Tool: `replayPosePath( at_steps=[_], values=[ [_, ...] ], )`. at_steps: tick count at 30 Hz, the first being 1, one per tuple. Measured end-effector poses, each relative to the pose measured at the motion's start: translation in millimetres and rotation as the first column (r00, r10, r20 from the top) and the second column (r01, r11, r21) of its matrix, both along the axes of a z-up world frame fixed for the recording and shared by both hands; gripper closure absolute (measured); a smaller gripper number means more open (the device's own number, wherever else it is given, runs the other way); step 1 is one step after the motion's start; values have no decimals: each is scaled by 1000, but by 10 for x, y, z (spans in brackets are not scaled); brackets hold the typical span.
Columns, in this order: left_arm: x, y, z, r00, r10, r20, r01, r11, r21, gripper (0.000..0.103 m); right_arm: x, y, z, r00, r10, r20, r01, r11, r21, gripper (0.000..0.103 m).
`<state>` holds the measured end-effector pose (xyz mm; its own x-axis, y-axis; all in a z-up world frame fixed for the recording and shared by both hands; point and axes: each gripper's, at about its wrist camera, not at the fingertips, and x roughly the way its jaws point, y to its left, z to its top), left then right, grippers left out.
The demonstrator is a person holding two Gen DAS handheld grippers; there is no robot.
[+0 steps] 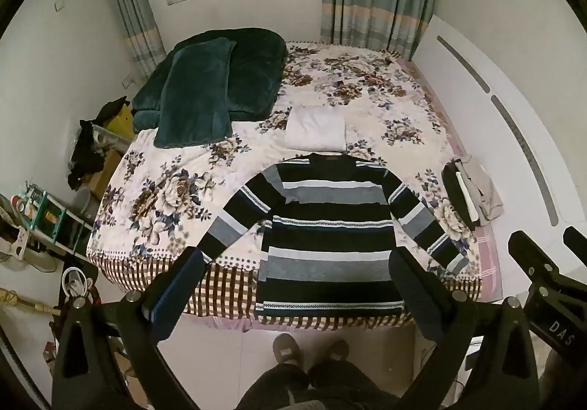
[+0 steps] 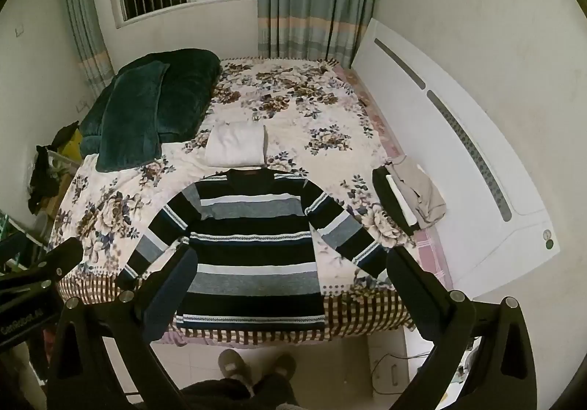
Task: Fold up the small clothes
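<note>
Lying flat on the floral bed (image 1: pixel 367 94), sleeves spread, the striped sweater (image 1: pixel 326 226) is framed by the left gripper (image 1: pixel 297 274) and right gripper (image 2: pixel 290 270), fingers held wide and empty.

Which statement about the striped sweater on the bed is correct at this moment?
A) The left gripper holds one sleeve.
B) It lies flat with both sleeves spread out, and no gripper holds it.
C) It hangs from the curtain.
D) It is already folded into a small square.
B: the striped sweater lies flat on the bed, sleeves spread, while the left gripper and right gripper are open above it.
</note>
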<state>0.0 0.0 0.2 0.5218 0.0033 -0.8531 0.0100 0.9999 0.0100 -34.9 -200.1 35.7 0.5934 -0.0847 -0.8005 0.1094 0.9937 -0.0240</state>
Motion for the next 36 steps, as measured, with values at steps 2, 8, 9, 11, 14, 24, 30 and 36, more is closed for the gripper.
replayPosePath(
  at_steps=[2,8,9,11,14,24,30,36],
  values=[
    [4,-1,-3,1000,-2,1,2,1000,1,0,-1,-1,0,1000,1,0,-1,1000,3,0],
    [8,1,-3,1000,-3,8,3,1000,2,0,-12,7,15,1000,3,1,-3,1000,3,0],
    [12,4,-4,1000,-2,7,2,1000,3,0,-10,11,18,1000,4,0,-4,1000,1,0],
    [8,0,-3,1000,-3,11,3,1000,4,0,-6,18,25,1000,4,-3,-4,1000,0,0],
    [7,-2,-4,1000,-4,13,4,1000,6,0,-20,1,18,1000,0,6,0,1000,3,0],
    [21,-13,18,1000,-2,17,2,1000,4,0,-23,5,28,1000,2,7,-2,1000,6,0],
    [24,-14,20,1000,-3,21,3,1000,5,0,-23,5,40,1000,1,8,-1,1000,6,0],
    [13,-5,19,1000,-5,22,5,1000,2,0,-17,-3,56,1000,1,9,-1,1000,6,0]
  ],
)
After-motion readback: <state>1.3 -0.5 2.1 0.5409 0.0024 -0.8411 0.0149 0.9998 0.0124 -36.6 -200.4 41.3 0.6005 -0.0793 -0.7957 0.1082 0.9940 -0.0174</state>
